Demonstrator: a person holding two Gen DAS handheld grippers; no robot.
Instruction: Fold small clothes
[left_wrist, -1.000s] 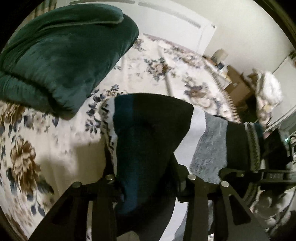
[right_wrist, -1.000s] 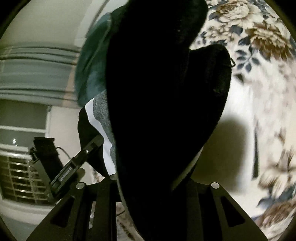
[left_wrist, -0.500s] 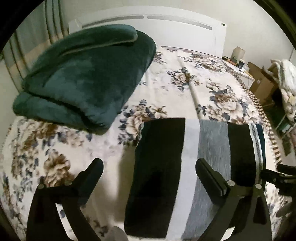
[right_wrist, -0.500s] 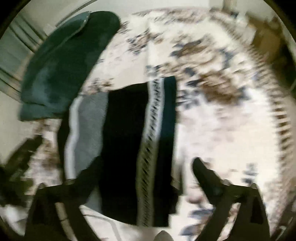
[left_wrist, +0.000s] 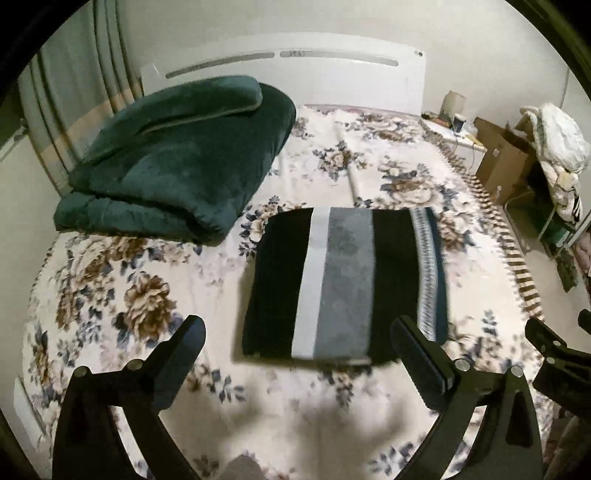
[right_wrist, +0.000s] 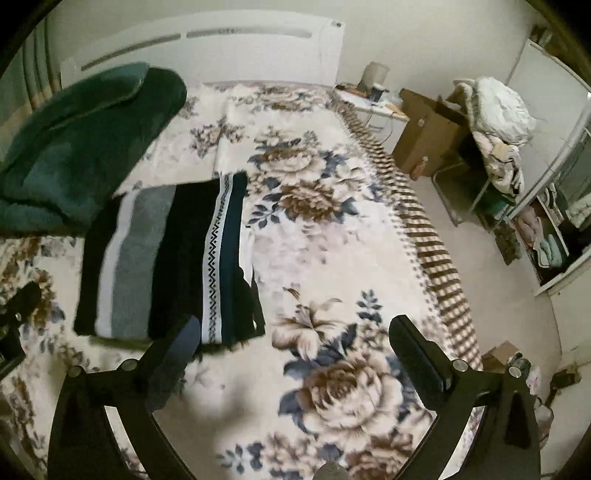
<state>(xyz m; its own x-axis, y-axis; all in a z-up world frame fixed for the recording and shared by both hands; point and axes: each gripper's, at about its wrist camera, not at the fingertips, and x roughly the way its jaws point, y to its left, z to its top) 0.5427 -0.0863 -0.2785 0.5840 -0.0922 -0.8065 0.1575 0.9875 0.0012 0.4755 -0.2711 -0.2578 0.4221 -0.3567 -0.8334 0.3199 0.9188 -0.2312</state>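
Dim indoor light, motion blur, fisheye warping

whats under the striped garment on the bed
The folded striped garment lies flat on the floral bedspread, which shows all around it. The patch directly beneath is covered, so anything there cannot be seen.

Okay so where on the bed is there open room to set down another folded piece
The widest bare stretch of floral bedspread lies between the folded striped garment and the striped bed edge. Another free patch runs from the garment toward the headboard. The side by the folded green blanket is crowded: its near corner sits close to the garment.
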